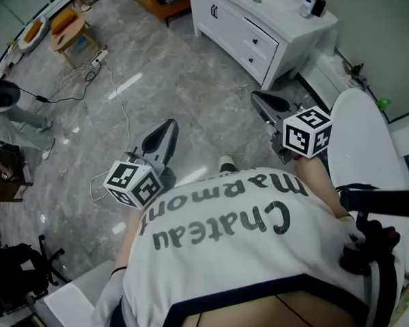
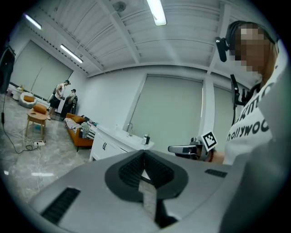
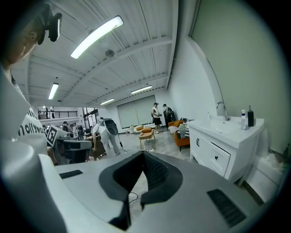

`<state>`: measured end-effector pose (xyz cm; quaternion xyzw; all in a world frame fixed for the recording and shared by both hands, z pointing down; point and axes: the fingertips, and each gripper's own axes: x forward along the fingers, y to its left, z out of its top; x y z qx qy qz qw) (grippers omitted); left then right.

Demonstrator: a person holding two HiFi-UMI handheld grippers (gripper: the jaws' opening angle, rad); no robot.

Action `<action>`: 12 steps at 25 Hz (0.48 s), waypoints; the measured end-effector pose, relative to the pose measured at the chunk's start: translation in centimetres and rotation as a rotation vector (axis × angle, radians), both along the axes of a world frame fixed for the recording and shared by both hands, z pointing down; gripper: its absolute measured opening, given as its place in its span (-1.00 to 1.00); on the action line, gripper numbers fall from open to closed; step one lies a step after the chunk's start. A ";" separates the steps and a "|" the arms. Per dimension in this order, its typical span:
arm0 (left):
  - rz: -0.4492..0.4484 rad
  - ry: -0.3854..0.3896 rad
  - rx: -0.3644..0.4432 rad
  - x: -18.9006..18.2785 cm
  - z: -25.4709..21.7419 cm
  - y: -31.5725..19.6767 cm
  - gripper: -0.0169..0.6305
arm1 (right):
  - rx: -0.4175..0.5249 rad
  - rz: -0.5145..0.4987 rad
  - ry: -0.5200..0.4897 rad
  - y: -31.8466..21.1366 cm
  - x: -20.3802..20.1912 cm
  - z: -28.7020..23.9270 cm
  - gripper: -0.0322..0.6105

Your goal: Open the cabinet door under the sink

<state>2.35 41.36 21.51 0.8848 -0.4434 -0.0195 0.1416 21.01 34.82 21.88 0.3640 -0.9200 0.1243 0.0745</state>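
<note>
- Grey, glossy stone-pattern floor [image 1: 187,92] fills most of the head view, with streaks of reflected light on it.
- A white ribbed ceiling with a long tube light [image 3: 97,36] shows in the right gripper view; the hall is large and open, with people standing far off.
- A white vanity cabinet [image 1: 253,47] stands against the wall at the top of the head view. Its counter [image 1: 271,2] carries a faucet [image 3: 221,109] and small bottles [image 3: 248,118].
- The cabinet door [image 1: 210,15] has dark handles and is closed, beside the drawers [image 1: 256,40].
- A cable [image 1: 111,82] trails over the floor towards a small wooden table [image 1: 71,29]; an orange sofa [image 3: 182,136] sits beyond the cabinet.
- Left hand-held gripper [image 1: 168,126]: jaws together, nothing between them, held in the air over the floor.
- Right hand-held gripper [image 1: 259,97]: jaws together, empty, nearer the cabinet but well apart from it.
</note>
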 end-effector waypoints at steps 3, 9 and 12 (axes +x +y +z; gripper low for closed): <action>-0.015 0.004 0.009 0.4 -0.9 -2.6 -0.92 | -0.001 -0.009 0.007 -2.6 0.5 -0.4 -0.88; -0.052 0.015 -0.009 1.2 -0.9 -7.6 -0.92 | 0.006 -0.021 0.031 -7.8 1.8 -0.7 -0.88; -0.068 0.038 -0.032 1.5 -0.6 -9.5 -0.92 | -0.006 -0.017 0.037 -10.2 2.6 -0.3 -0.88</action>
